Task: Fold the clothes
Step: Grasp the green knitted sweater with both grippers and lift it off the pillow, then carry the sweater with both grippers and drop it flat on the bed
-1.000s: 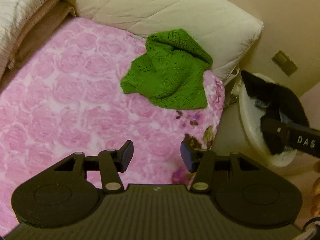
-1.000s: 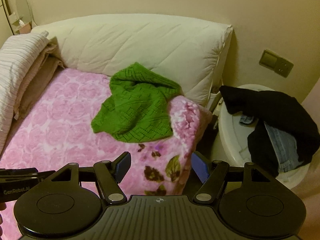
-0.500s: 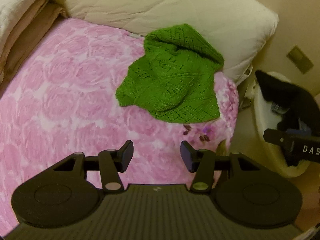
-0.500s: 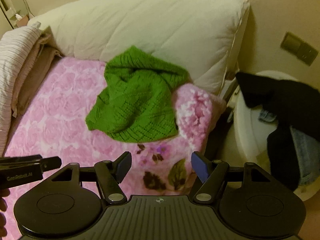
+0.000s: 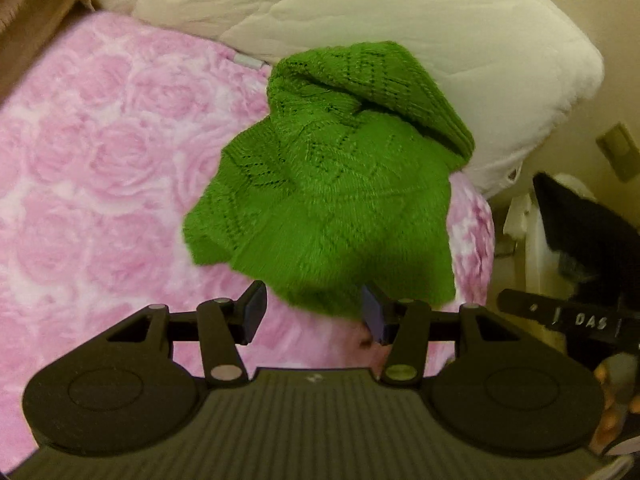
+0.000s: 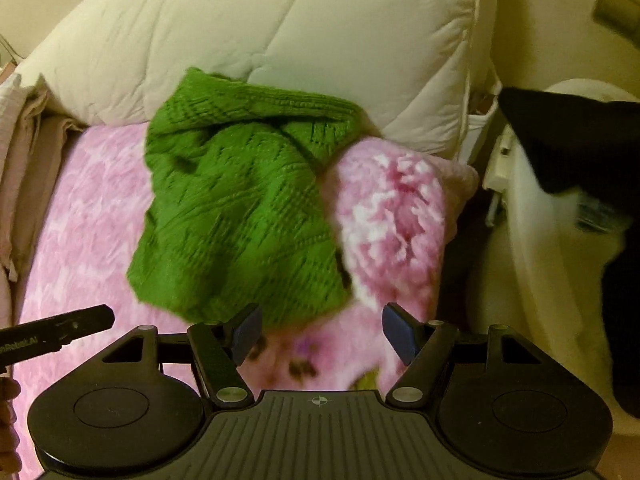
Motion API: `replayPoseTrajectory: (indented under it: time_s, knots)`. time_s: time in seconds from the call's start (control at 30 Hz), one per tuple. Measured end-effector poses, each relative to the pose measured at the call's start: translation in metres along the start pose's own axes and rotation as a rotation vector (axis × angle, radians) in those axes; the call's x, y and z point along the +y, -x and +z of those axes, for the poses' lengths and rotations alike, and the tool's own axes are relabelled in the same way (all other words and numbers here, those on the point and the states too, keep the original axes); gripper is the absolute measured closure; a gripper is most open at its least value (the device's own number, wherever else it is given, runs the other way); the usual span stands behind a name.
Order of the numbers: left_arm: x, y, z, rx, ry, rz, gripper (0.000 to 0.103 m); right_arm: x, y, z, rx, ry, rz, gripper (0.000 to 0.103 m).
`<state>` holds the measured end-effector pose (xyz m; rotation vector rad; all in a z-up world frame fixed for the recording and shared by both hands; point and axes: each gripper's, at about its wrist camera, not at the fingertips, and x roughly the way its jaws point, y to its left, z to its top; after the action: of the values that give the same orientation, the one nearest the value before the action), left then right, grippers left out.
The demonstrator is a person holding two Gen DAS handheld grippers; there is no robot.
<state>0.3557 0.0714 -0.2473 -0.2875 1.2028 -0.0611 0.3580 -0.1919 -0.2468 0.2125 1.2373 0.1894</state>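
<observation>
Pink rose-print blanket (image 5: 100, 184) carries a crumpled green knit sweater (image 5: 328, 200) against the white duvet (image 6: 320, 40). Left gripper (image 5: 312, 312) and right gripper (image 6: 326, 330) hover at its near hem, jaws spread, empty — the reach-in step; next, I judge, each must pinch an edge.

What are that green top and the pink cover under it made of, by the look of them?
The green top looks like knitted yarn, maybe wool or acrylic: open lacy diamond stitches and ribbed edges show, matte. The pink cover looks like plush fleece: soft, fuzzy pile with a printed rose pattern. The exact fibres cannot be told from the pictures.
</observation>
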Motion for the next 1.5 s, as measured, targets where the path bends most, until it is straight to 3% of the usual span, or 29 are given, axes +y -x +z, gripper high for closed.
replayPoseTrajectory:
  time_s: [0.27,0.37,0.5,0.57,0.63,0.67,0.7,0.73,0.8,0.83,0.93,1.17,1.37,1.5]
  knots:
    - [0.015,-0.062,0.017,0.007,-0.001,0.039,0.054,-0.015,-0.063,0.032,-0.004,0.010,0.023,0.033]
    - [0.030,-0.082,0.019,0.015,0.034,0.107,0.053,-0.016,-0.082,0.039,-0.007,-0.004,0.045,0.033]
    - [0.053,-0.096,0.014,0.019,0.150,0.117,0.016,-0.015,-0.107,0.047,-0.008,-0.023,0.074,0.033]
    - [0.065,-0.101,0.009,0.014,0.221,0.102,0.012,-0.014,-0.116,0.049,-0.005,-0.032,0.080,0.033]
    - [0.074,-0.105,0.004,0.004,0.335,0.048,0.017,-0.013,-0.120,0.049,-0.009,-0.040,0.082,0.033]
    - [0.075,-0.105,0.004,-0.007,0.363,0.017,0.029,-0.013,-0.120,0.048,-0.011,-0.044,0.087,0.033]
    - [0.075,-0.105,0.003,-0.020,0.386,-0.015,0.047,-0.013,-0.121,0.048,-0.013,-0.049,0.093,0.033]
    - [0.075,-0.105,0.002,-0.032,0.409,-0.047,0.056,-0.013,-0.121,0.048,-0.014,-0.055,0.105,0.039]
    - [0.074,-0.104,0.002,-0.054,0.437,-0.095,0.080,-0.015,-0.119,0.047,-0.007,-0.079,0.166,0.065]
    - [0.074,-0.101,0.002,-0.064,0.437,-0.106,0.085,-0.015,-0.118,0.047,-0.003,-0.086,0.189,0.081]
    - [0.074,-0.081,-0.001,-0.104,0.429,-0.127,0.088,-0.010,-0.107,0.048,-0.003,-0.078,0.228,0.091]
    - [0.090,0.009,-0.042,-0.260,0.472,-0.171,0.090,0.029,-0.037,0.032,-0.045,0.042,0.415,0.092]
    - [0.118,0.125,-0.128,-0.442,0.544,-0.112,0.091,0.094,0.030,-0.012,-0.020,0.233,0.559,0.093]
    - [0.154,0.218,-0.213,-0.560,0.610,-0.026,0.091,0.144,0.065,-0.066,0.033,0.345,0.686,0.093]
